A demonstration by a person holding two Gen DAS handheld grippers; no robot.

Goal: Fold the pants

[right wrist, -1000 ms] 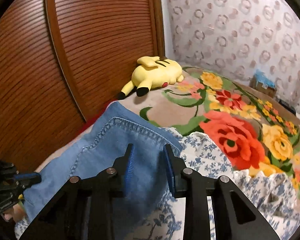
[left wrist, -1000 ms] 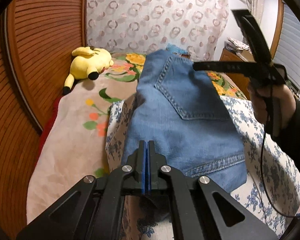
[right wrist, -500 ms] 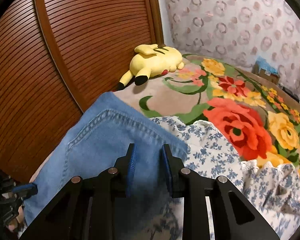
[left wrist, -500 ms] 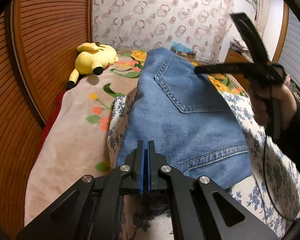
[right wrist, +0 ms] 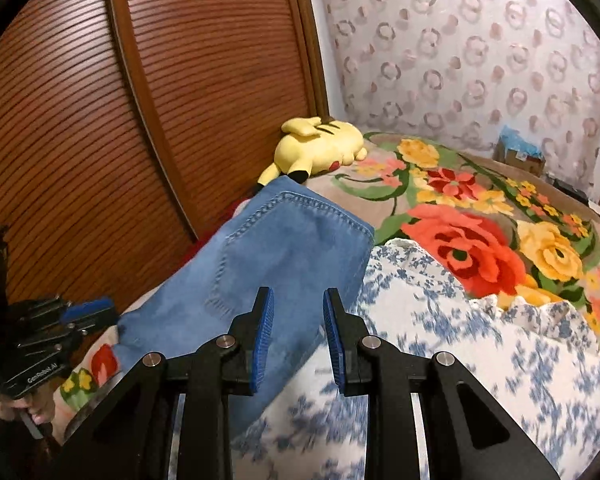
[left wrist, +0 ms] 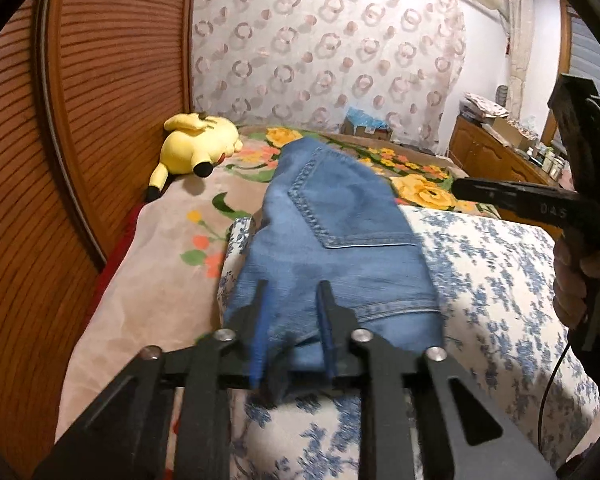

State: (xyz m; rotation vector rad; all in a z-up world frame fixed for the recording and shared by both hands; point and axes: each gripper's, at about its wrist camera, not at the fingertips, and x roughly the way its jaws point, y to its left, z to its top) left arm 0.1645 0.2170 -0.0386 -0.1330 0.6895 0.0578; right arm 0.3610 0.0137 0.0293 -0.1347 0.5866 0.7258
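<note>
The folded blue jeans [left wrist: 340, 240] lie on a white quilt with blue flowers [left wrist: 500, 272], back pocket up. My left gripper [left wrist: 292, 292] is open, its blue-padded fingers apart just over the near edge of the jeans and holding nothing. In the right wrist view the jeans [right wrist: 268, 264] lie flat and my right gripper [right wrist: 298, 296] is open above their near edge, empty. The right gripper's black body also shows in the left wrist view [left wrist: 540, 204], and the left gripper shows at the lower left of the right wrist view [right wrist: 60, 320].
A floral blanket [right wrist: 480, 232] covers the bed. A yellow plush toy [left wrist: 196, 148] lies by the brown slatted wardrobe door [right wrist: 100, 120]. A patterned curtain [left wrist: 320, 60] hangs behind. A wooden cabinet with clutter [left wrist: 496, 148] stands at the right.
My left gripper was shut on the jeans' edge and has opened, letting the jeans go. The jeans have dropped flat onto the quilt. My right gripper stays open and has drawn back a little.
</note>
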